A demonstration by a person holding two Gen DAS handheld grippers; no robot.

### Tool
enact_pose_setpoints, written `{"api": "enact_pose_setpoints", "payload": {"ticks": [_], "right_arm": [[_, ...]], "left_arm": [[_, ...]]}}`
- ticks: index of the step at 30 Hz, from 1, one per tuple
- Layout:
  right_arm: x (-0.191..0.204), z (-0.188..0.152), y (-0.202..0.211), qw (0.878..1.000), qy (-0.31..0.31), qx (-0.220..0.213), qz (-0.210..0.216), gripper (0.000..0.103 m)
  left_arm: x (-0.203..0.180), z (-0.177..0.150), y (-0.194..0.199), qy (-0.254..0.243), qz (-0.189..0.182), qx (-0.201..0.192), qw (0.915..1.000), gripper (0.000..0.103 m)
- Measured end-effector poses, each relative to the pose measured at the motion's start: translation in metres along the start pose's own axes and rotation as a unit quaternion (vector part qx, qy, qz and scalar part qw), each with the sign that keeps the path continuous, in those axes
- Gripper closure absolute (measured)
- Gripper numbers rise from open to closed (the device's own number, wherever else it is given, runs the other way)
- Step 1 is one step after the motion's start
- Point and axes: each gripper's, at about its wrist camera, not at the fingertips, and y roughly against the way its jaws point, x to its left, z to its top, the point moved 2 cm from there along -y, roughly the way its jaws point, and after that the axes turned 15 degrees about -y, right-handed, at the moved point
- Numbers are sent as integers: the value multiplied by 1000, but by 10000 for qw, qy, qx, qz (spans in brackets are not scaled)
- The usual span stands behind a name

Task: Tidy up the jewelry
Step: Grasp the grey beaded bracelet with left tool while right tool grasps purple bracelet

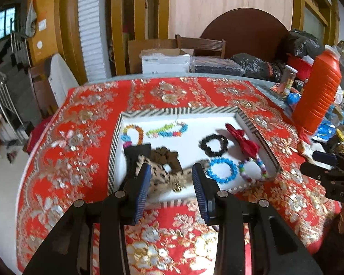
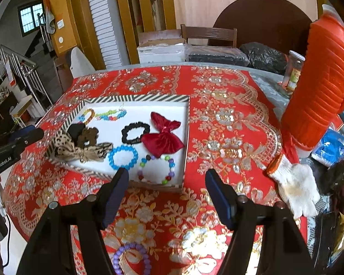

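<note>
A white tray with a striped rim (image 1: 117, 137) (image 2: 188, 123) lies on the red cloth. In it are a leopard bow (image 1: 162, 178) (image 2: 80, 150), a brown scrunchie (image 1: 165, 155), a black scrunchie (image 1: 214, 145) (image 2: 135, 133), a red bow (image 1: 243, 142) (image 2: 164, 137), a blue bead bracelet (image 1: 222, 170) (image 2: 122, 157), a multicolour bead bracelet (image 1: 252, 169) (image 2: 157, 169) and more bead strings at the back (image 1: 167, 130). My left gripper (image 1: 171, 178) is open above the tray's near edge, over the leopard bow. My right gripper (image 2: 167, 183) is open and empty, near the tray's front right corner. A purple bead bracelet (image 2: 130, 259) lies on the cloth below it.
A tall orange flask (image 2: 318, 89) (image 1: 316, 91) stands at the table's right side. A white work glove (image 2: 295, 188), a jar (image 2: 294, 71) and blue packets (image 2: 330, 146) crowd the right edge. Boxes and black bags sit behind the table.
</note>
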Motion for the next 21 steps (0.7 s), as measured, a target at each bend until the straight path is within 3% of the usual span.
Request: {"api": "enact_pose_setpoints", "payload": {"ticks": [7,11,17,21], "right_arm": [[-9,-46,-6,9955,9,857,410,31],[-15,-78,-13,9917,291,1241,143,32],[-15,-101,-28,9863,701,1488,-144,51],[-7,-110,-35,9841,990,1461,-209,71]], "left_arm": [[-14,-31,-18,318,-1150,485,9917,67],[-38,-45,-39,270,-1498,810,9850,67],[-57,-50,-65,250,-1478,1027,9834,67],[-61,-55,-81,307,-1406,1209,9822,67]]}}
